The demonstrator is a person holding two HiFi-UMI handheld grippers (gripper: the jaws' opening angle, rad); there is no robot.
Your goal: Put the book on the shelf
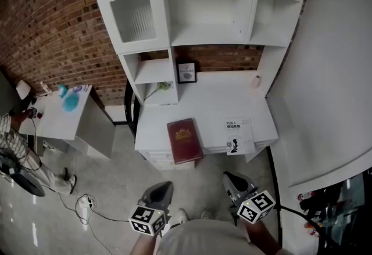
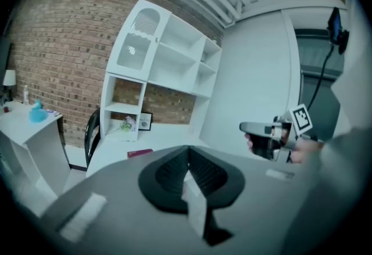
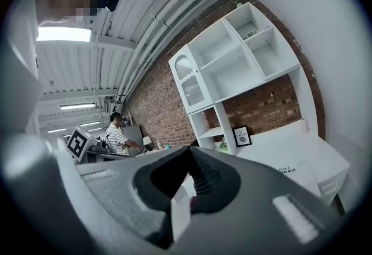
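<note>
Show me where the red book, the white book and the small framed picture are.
red book (image 1: 185,140), head view, middle of its cover.
white book (image 1: 239,132), head view, middle of its cover.
framed picture (image 1: 186,72), head view, centre of the picture inside the frame.

White desk (image 1: 212,106), four things.
Red book (image 1: 184,140) at 7 o'clock, white booklet (image 1: 239,133) at 5, framed picture (image 1: 186,72) at 11, pale cup (image 1: 256,81) at 1.

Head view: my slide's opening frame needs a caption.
Shut and empty, the left gripper and right gripper face a white desk bearing a dark red book and a white book, shelves above.
</note>
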